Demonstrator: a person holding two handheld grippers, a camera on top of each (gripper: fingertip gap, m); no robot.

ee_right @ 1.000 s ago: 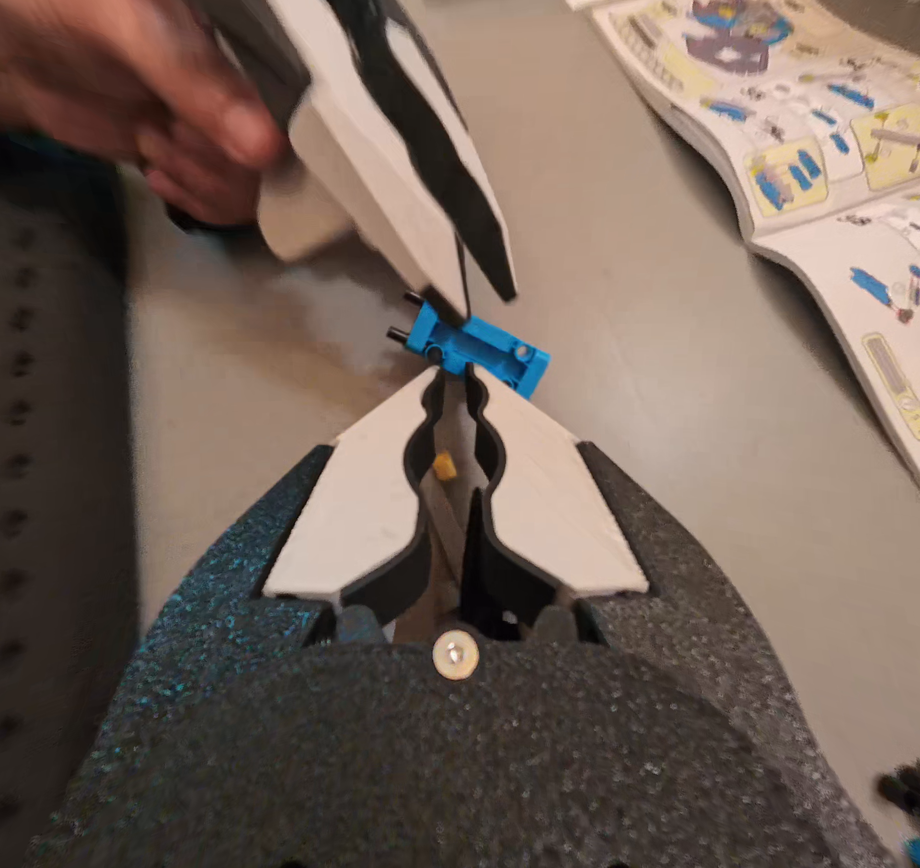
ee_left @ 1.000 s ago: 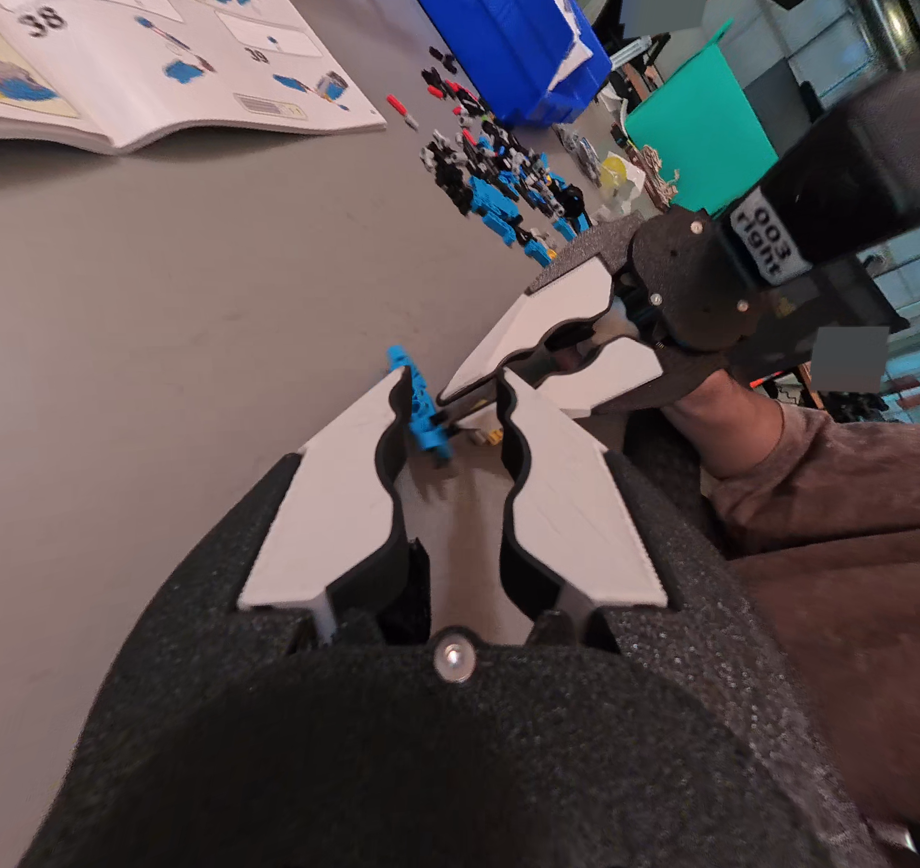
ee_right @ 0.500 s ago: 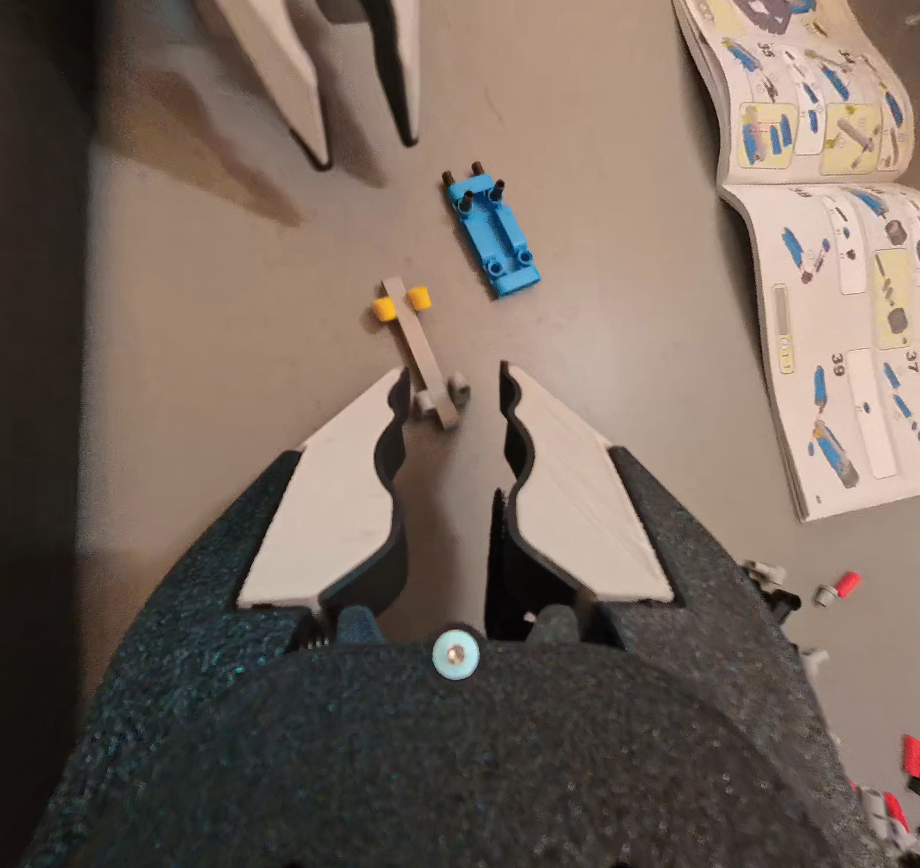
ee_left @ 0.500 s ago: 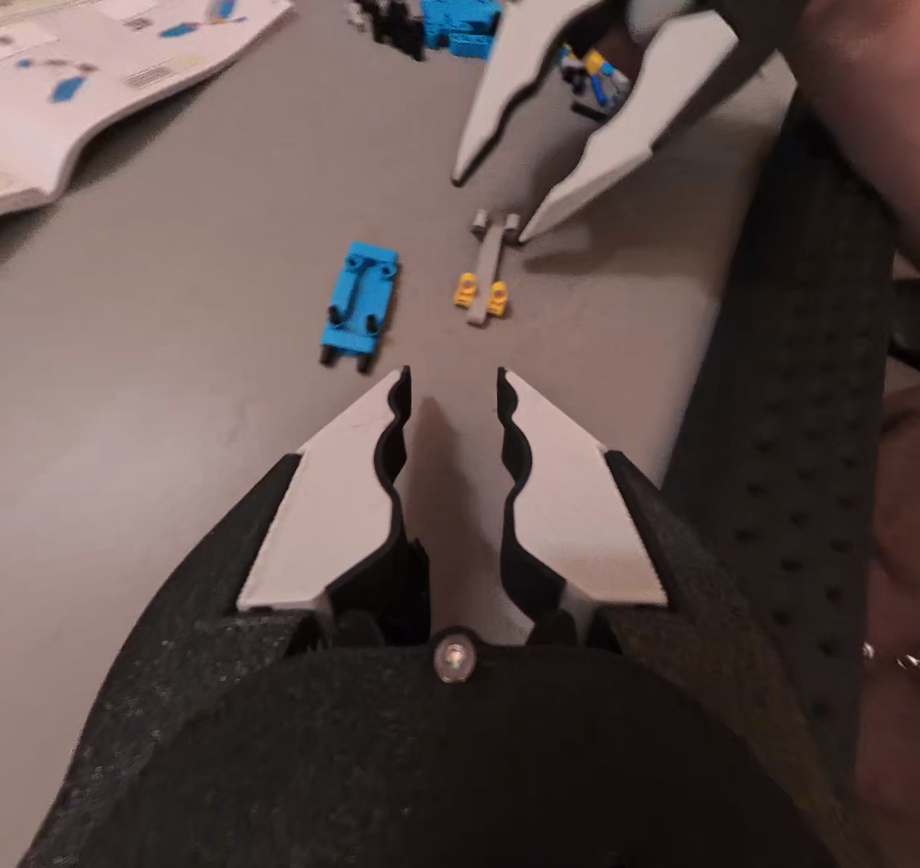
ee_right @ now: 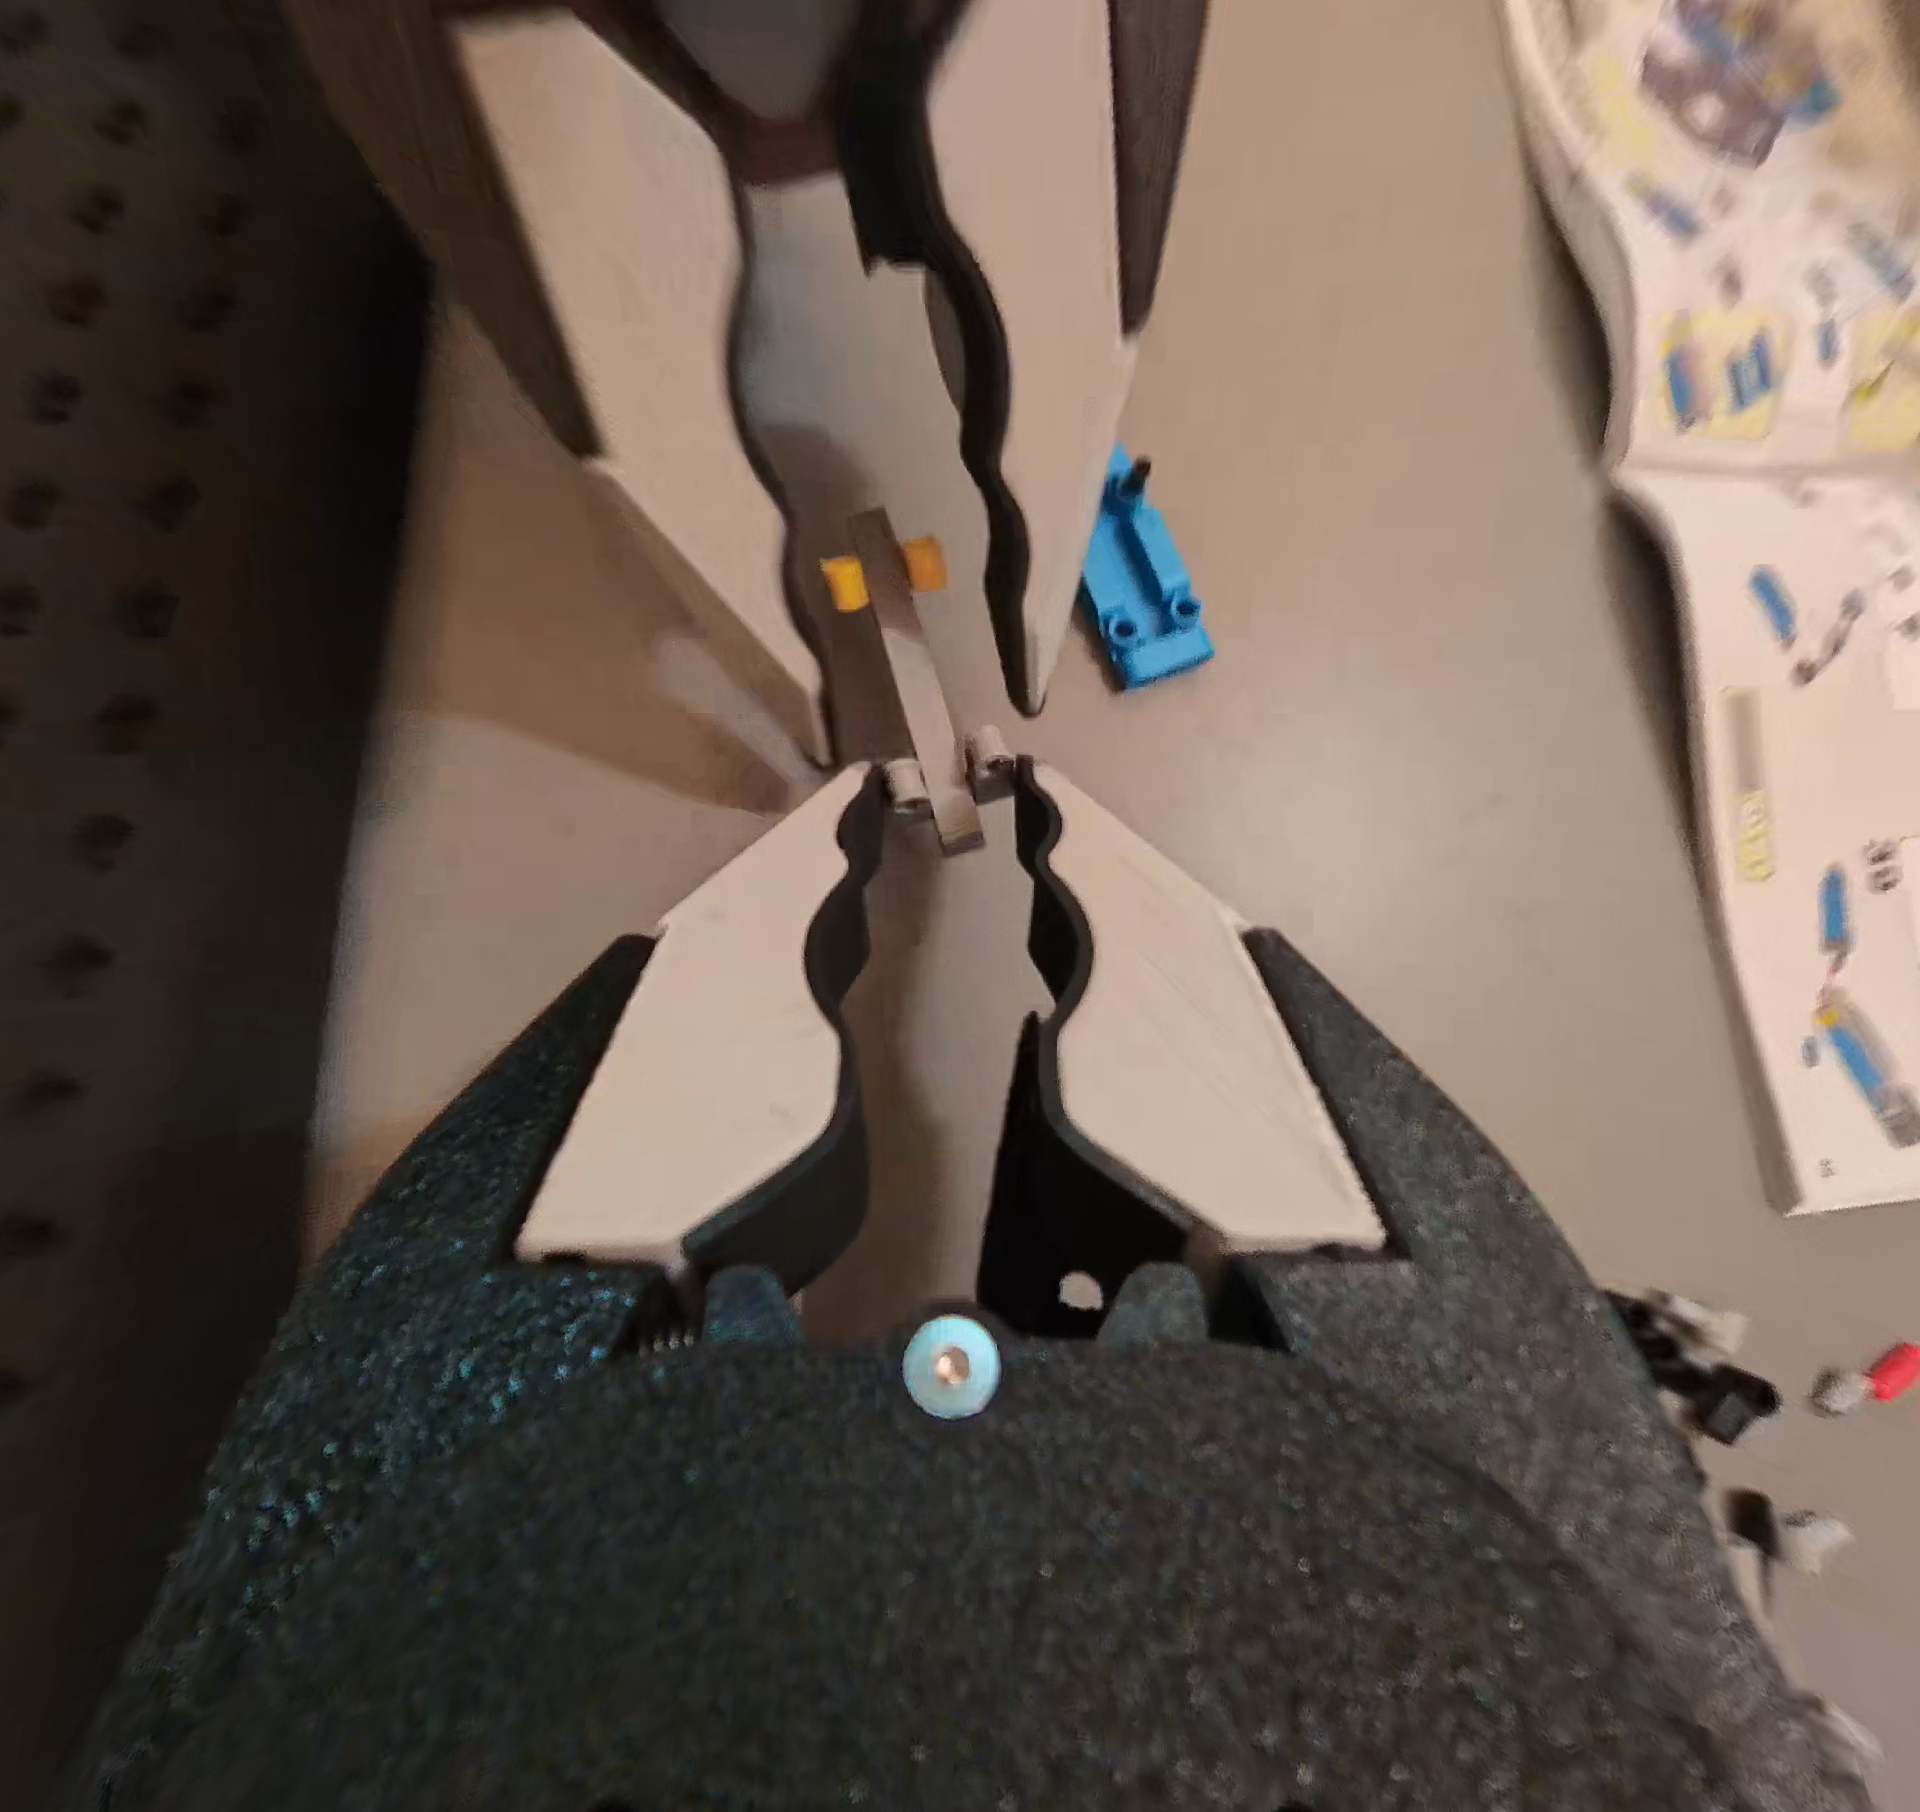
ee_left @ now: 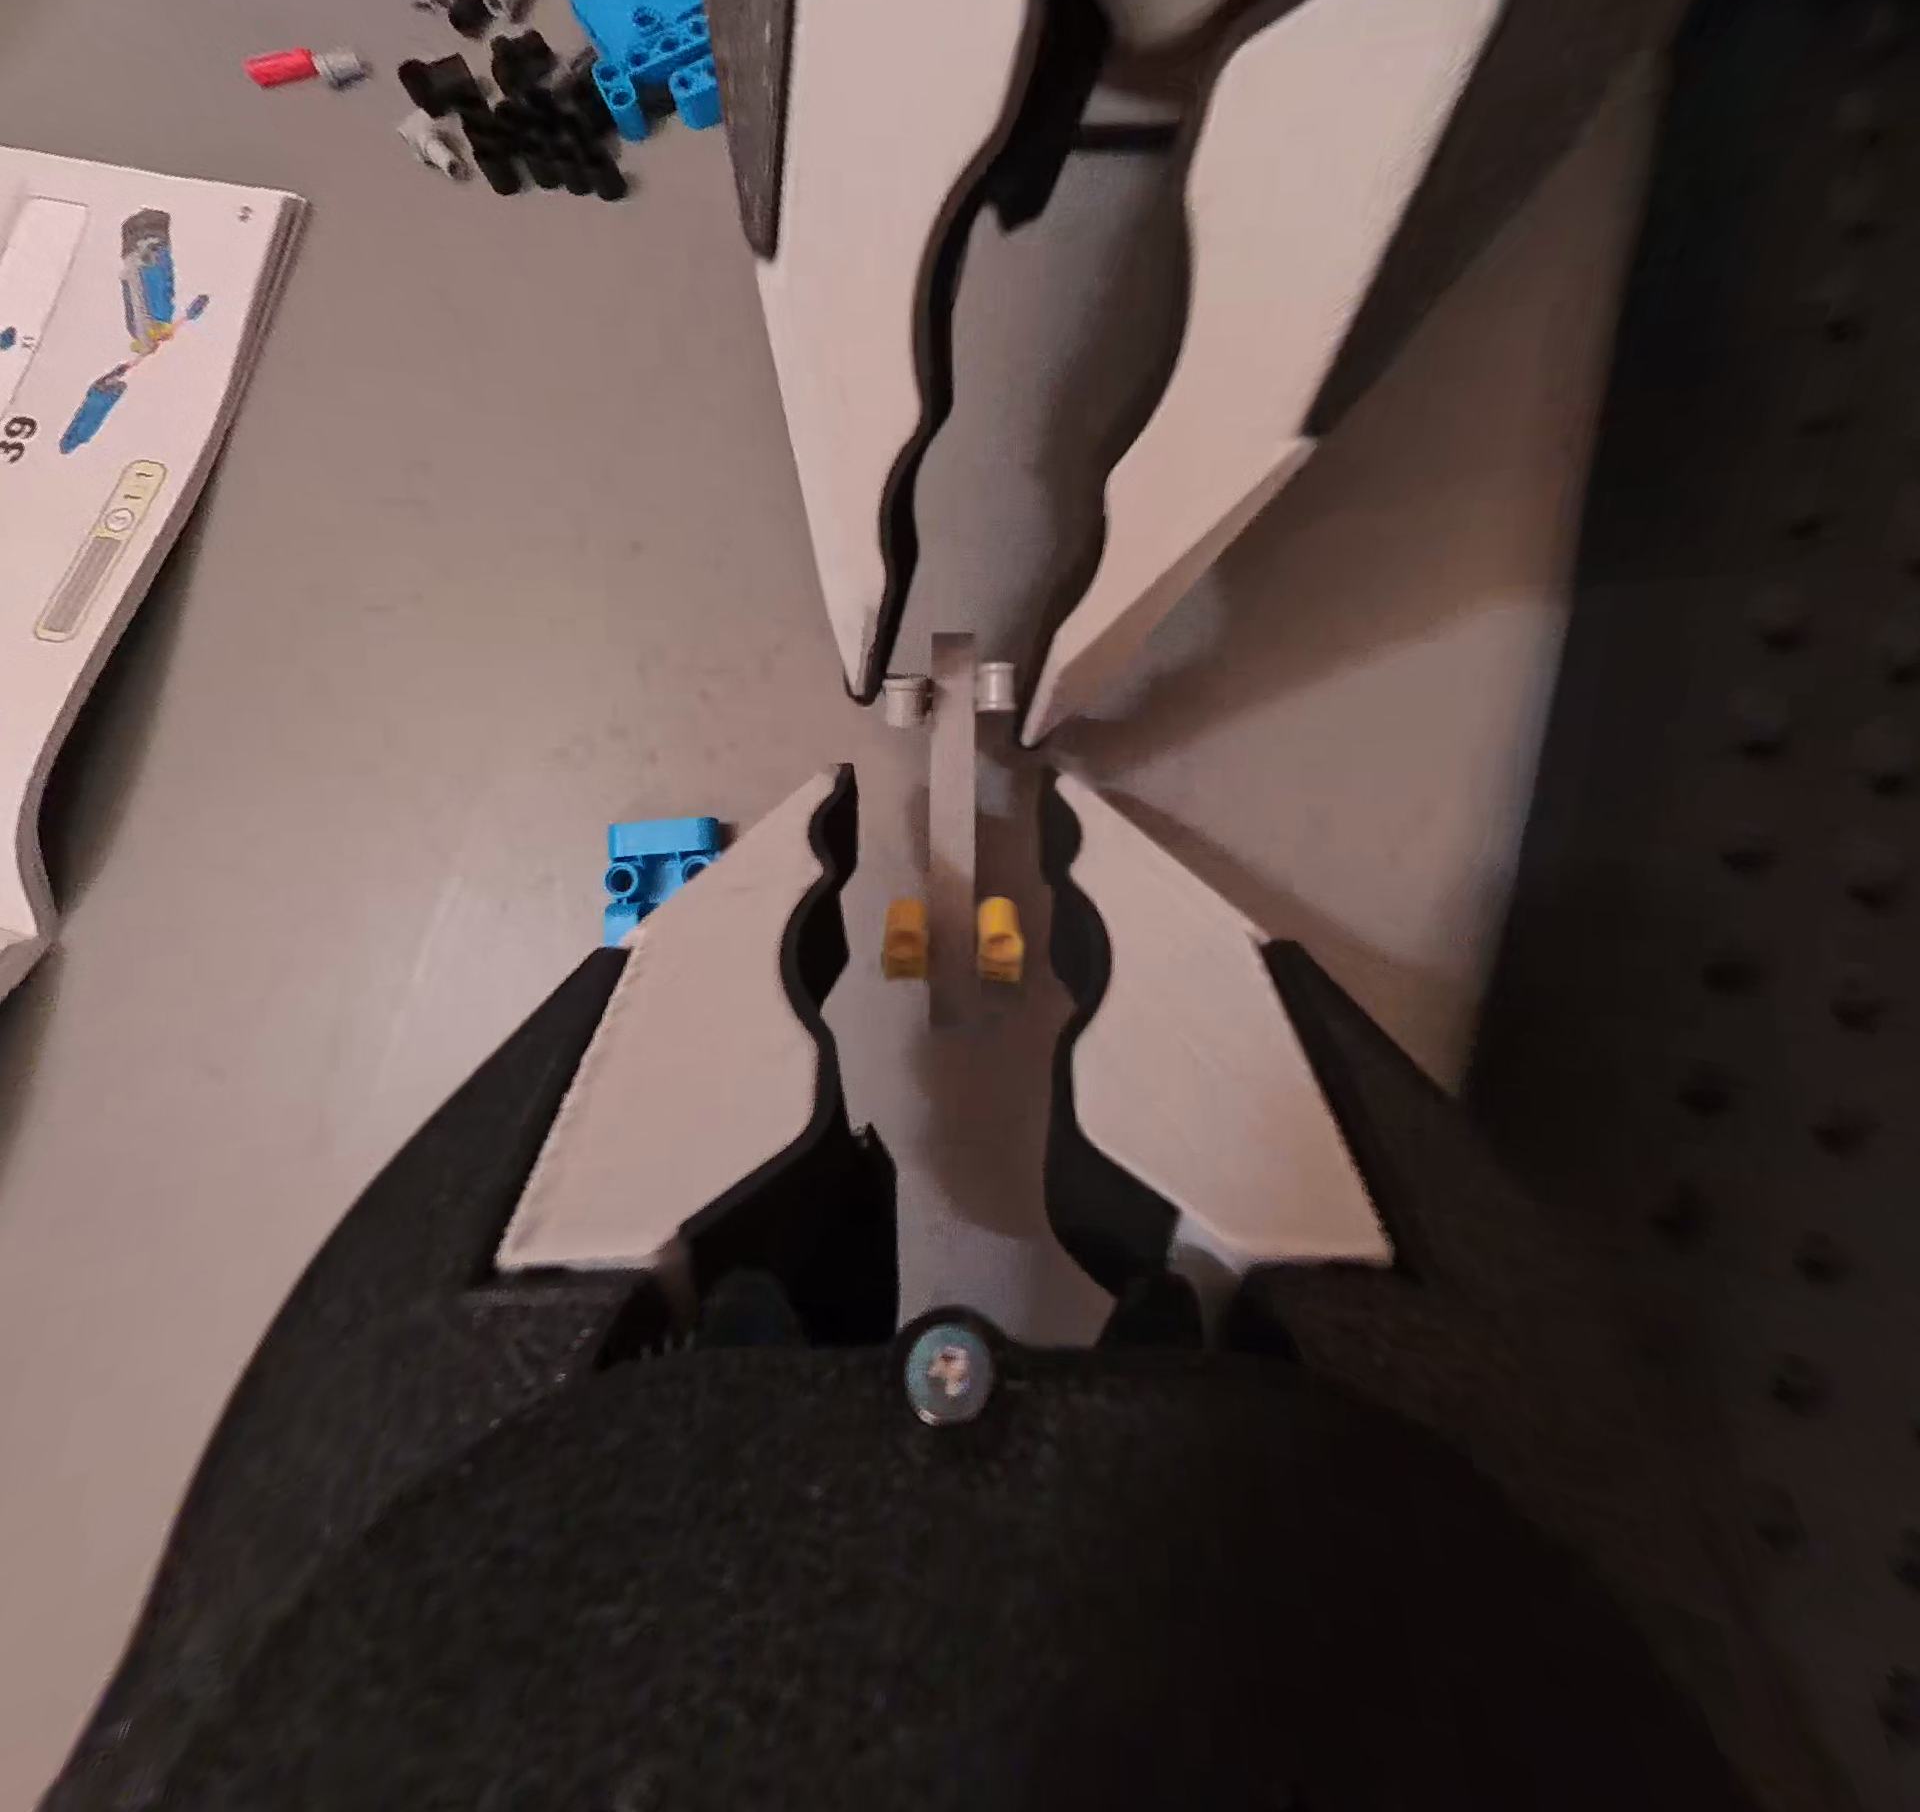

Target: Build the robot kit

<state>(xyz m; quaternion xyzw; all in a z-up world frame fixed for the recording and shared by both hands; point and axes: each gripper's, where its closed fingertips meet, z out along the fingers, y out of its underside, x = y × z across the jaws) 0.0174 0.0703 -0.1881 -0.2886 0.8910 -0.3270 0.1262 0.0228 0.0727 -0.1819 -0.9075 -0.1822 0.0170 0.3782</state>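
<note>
The grey beam [ee_left: 951, 827] lies lengthwise at frame centre; left gripper [ee_left: 948, 788] straddles its yellow-pinned end, right gripper [ee_right: 943, 773] its grey-pinned end; both spread wide, grasping nothing.

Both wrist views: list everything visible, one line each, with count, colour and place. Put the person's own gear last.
grey beam: one, grey, flat on the table between the two grippers, two yellow pegs at the left gripper's end, two grey pegs at the right gripper's end.
blue piece: one, blue with black pins, on the table beside the left gripper's finger.
instruction booklet: one, white, open, at the table's edge of view.
loose parts pile: several, black, grey, blue, one red-tipped, beyond the booklet.
table: one, grey.
perforated mat: one, dark, beside the table.
left gripper: one, white fingers, open, straddling the beam.
right gripper: one, white fingers, open, tips flanking the grey pegs.
</note>
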